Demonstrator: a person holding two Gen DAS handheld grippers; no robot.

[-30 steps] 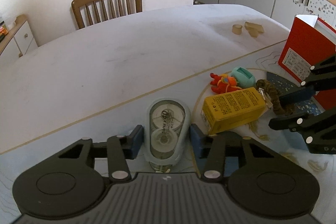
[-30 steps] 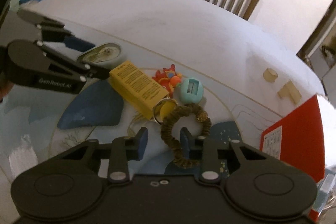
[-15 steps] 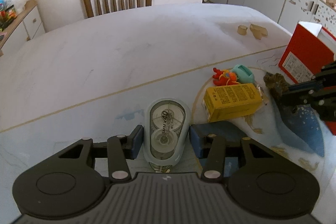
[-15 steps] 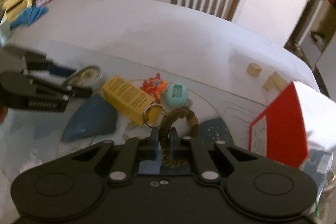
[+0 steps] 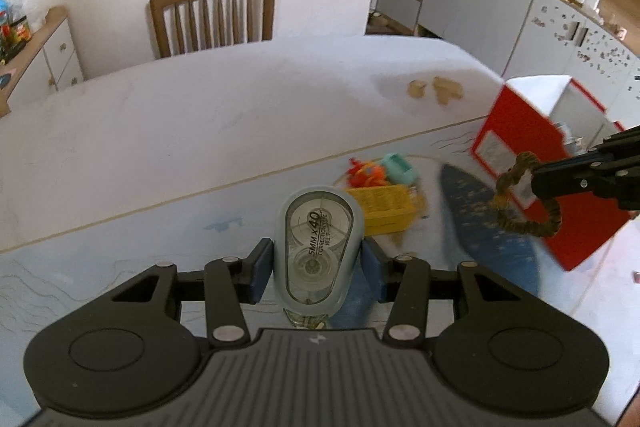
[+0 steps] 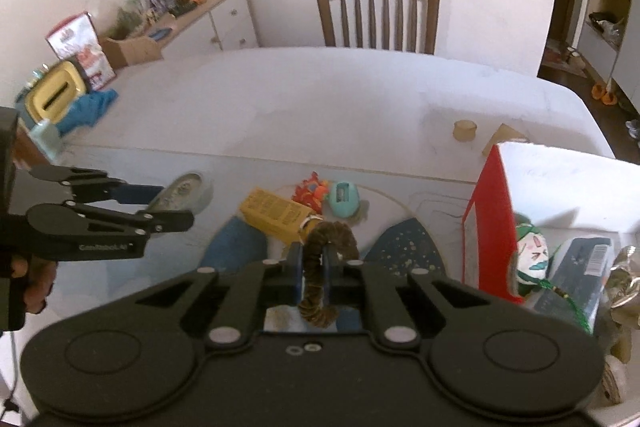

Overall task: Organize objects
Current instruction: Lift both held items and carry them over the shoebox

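Correction tape dispenser, grey-blue and oval, sits clamped between the left gripper's blue pads at lower centre, now lifted off the table. At right, the brown fabric scrunchie has risen off the mat toward the red open box.

Right view: the right gripper, nearly closed, pinches the scrunchie at centre; the box waits right, likely its destination.

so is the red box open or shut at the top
Open. The right wrist view looks straight into the red box past its rim, and a green-and-white toy and a dark blue carton show inside.
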